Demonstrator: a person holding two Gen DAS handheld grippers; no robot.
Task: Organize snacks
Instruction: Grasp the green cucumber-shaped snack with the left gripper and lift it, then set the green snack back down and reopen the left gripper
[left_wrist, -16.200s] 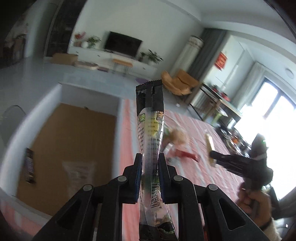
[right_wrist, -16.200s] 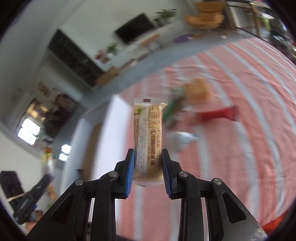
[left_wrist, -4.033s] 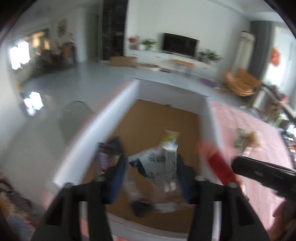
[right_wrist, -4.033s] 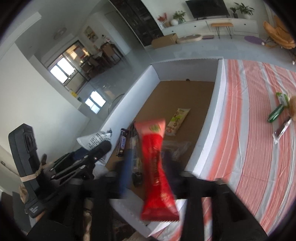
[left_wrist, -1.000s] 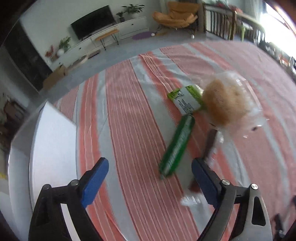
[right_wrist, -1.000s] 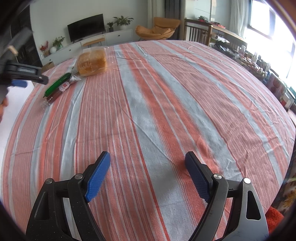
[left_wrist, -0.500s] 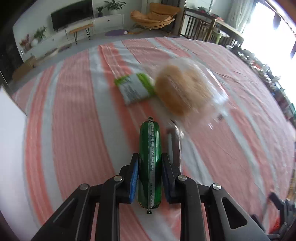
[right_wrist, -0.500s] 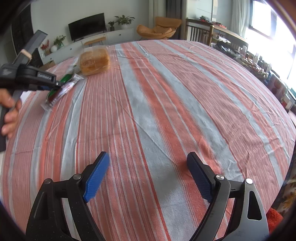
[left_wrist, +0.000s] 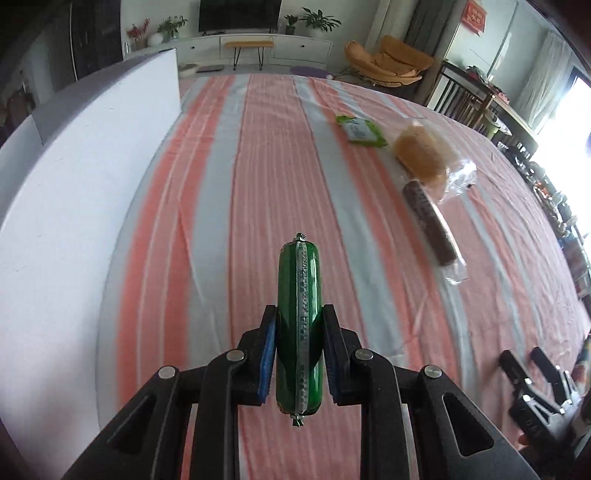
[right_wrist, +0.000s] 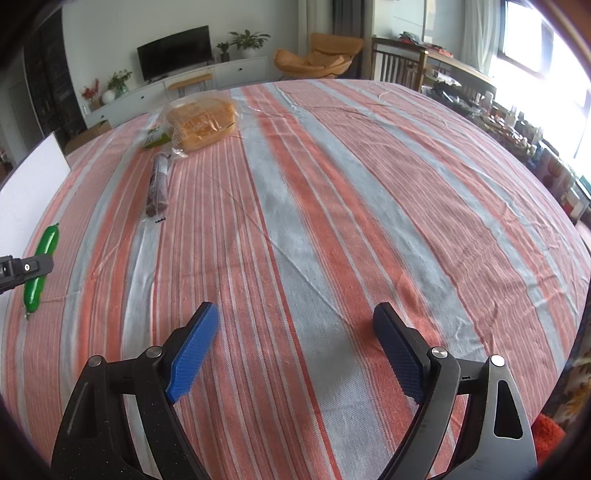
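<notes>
You are now holding the green sausage stick clamped between your left gripper jaws, lifted off the striped cloth where it was lying a second ago, so it is heading boxward, while your right gripper is gaping wide, empty.

Striped red-and-grey tablecloth covers the table. Background: black TV on a white low cabinet, potted plants beside the TV, small wooden bench in front of the cabinet. Orange lounge chair right of the cabinet. Dark wooden chair near the table's far right edge. Bright window at right.
</notes>
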